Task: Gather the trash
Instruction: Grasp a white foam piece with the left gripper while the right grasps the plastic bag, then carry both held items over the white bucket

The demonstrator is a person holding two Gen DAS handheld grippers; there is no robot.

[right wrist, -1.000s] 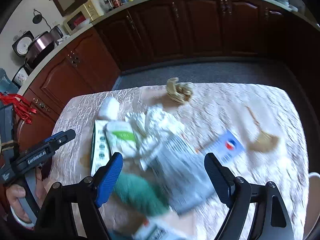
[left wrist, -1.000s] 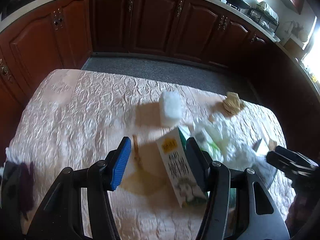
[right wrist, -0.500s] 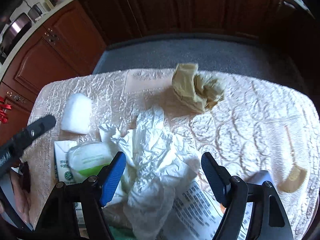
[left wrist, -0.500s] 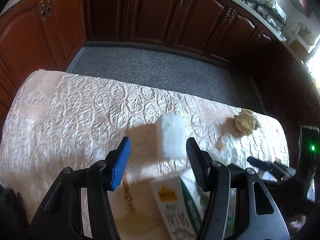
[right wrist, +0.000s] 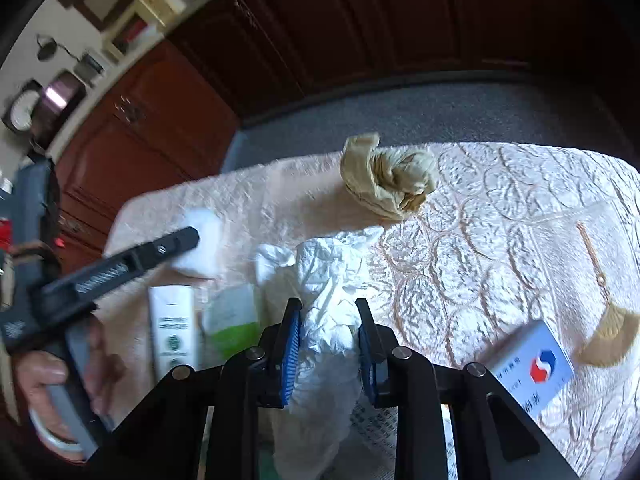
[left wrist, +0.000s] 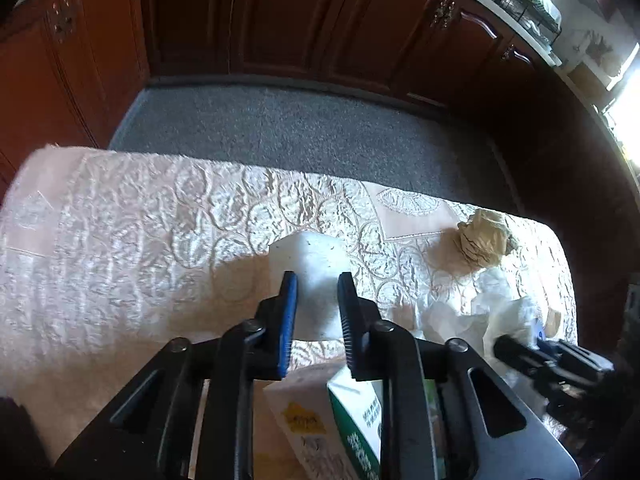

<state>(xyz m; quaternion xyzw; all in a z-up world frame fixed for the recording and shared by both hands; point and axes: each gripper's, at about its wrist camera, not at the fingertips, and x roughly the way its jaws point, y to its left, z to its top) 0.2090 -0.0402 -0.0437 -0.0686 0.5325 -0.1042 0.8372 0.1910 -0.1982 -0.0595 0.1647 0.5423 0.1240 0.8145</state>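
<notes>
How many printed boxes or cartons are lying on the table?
2 are plain: a green-and-white carton at the near left, just below the white foam block, and a blue-and-white box at the near right. More may be hidden under the crumpled white paper.

Left tongs [left wrist: 316, 280] clamped; right tongs [right wrist: 328, 308] closing, pads pressing.
</notes>
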